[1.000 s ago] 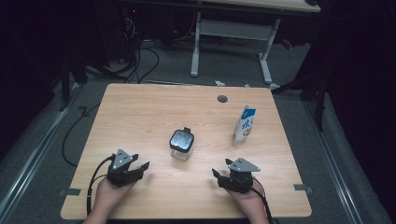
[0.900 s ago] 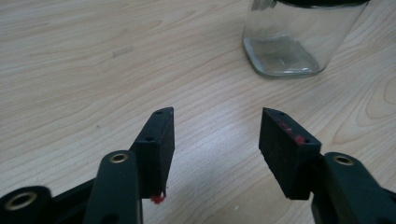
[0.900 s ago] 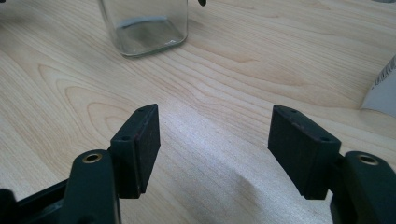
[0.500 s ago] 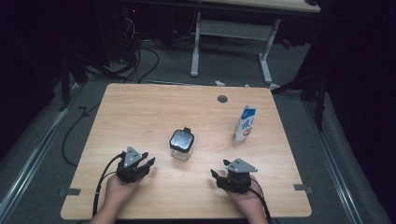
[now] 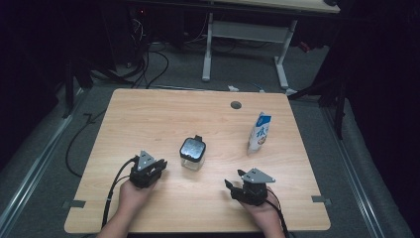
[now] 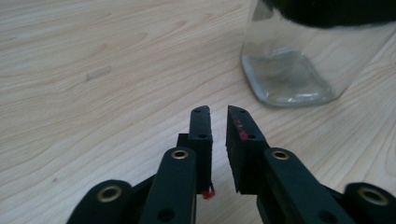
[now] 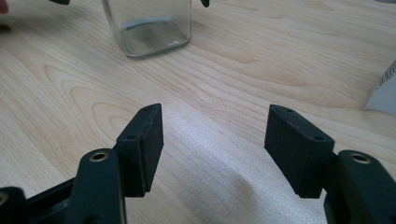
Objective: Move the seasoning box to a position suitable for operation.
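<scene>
A glass jar (image 5: 192, 153) with a black lid is standing upright near the middle of a wooden table (image 5: 148, 114). The left gripper (image 5: 157, 166) is lying low just left of the jar, its hand angling in toward the glass; its jaws have just been closing and are standing nearly together with nothing between them. The right gripper (image 5: 232, 179) is resting well right of the jar (nearer the person), jaws apart and empty. A milk carton (image 5: 259, 132) is standing right of the jar.

Jar (image 6: 299, 60) top beyond frame edge
</scene>
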A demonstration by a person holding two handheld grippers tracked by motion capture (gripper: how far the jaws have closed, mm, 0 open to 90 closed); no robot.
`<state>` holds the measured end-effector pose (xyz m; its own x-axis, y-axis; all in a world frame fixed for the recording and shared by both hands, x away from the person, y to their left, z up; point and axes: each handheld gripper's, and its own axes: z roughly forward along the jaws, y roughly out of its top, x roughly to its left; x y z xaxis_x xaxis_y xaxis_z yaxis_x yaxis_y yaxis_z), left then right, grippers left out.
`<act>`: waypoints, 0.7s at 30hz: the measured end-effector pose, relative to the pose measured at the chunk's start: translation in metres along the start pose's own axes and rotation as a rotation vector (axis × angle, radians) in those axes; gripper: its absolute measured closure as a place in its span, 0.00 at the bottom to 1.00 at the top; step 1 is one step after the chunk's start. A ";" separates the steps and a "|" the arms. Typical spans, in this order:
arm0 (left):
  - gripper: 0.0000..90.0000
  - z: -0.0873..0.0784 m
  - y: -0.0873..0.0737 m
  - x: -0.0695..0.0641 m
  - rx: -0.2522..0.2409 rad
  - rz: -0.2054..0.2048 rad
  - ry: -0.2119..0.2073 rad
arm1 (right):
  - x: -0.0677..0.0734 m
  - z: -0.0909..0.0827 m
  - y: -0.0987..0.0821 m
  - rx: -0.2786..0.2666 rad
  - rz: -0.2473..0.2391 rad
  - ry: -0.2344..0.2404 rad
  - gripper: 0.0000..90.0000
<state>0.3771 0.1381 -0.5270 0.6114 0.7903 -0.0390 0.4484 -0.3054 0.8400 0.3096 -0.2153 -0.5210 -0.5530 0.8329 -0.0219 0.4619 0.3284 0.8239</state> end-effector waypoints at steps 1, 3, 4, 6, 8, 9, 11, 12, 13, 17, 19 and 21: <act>0.93 0.002 0.002 -0.001 -0.007 0.002 0.000 | 0.000 0.000 0.000 0.001 0.000 0.000 0.42; 0.96 0.006 0.005 -0.003 -0.011 0.005 0.005 | 0.000 0.000 0.000 0.003 0.001 0.003 0.42; 0.97 0.007 0.006 -0.003 -0.012 0.001 0.004 | 0.000 0.000 0.000 0.003 0.003 0.005 0.43; 0.98 0.010 0.009 -0.004 -0.010 0.002 0.006 | 0.000 -0.001 0.000 0.004 0.006 0.009 0.44; 0.99 0.013 0.013 -0.003 -0.015 0.011 0.008 | 0.000 -0.002 0.000 0.003 0.004 0.007 0.45; 1.00 0.015 0.014 -0.003 -0.028 0.002 0.007 | 0.000 -0.001 0.000 0.004 0.006 0.008 0.45; 1.00 0.019 0.018 -0.001 -0.019 0.001 0.006 | 0.000 -0.001 0.000 0.008 0.009 0.009 0.45; 1.00 0.021 0.020 0.000 -0.019 0.001 0.000 | 0.001 -0.001 0.000 0.009 0.008 0.010 0.45; 1.00 0.023 0.022 -0.001 -0.020 0.007 -0.003 | 0.001 -0.001 0.000 0.009 0.006 0.008 0.45; 1.00 0.033 0.032 0.000 -0.024 0.014 -0.005 | 0.001 0.000 0.000 0.009 0.006 0.008 0.45; 1.00 0.038 0.039 0.002 -0.029 0.009 -0.011 | 0.002 0.000 0.000 0.015 0.003 0.006 0.45; 1.00 0.044 0.046 0.004 -0.033 0.005 -0.014 | 0.002 0.001 -0.001 0.013 0.003 0.008 0.45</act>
<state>0.4285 0.1041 -0.5126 0.6226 0.7814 -0.0421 0.4238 -0.2915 0.8576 0.3087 -0.2134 -0.5219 -0.5574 0.8301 -0.0149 0.4723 0.3318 0.8166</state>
